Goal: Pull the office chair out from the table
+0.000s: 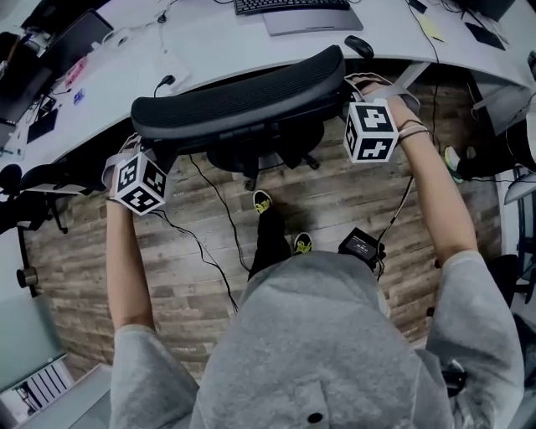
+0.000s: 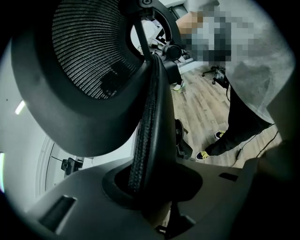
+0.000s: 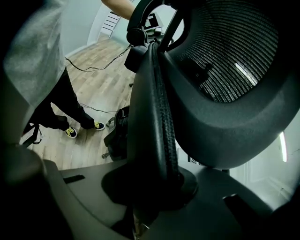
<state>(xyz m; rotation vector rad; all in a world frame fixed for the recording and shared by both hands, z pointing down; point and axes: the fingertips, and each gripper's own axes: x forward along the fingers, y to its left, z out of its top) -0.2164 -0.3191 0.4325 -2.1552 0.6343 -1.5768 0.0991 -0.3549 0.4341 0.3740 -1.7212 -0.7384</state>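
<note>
Fingers of left gripper and right gripper clamp office chair's curved mesh rim.

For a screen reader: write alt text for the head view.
From above, a person in grey grips both ends of a black office chair's backrest, left claw and right claw, beside a white desk. A keyboard and mouse lie on it; cables cross the floor.

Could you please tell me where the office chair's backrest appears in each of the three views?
Head view: the office chair's backrest spans the upper middle, a dark curved band.
Left gripper view: the backrest fills the upper left, its edge running down to bottom centre.
Right gripper view: the backrest fills the upper right, its edge running down to bottom centre.
Shared landmark: the person's yellow-trimmed shoes, in all three.
</note>
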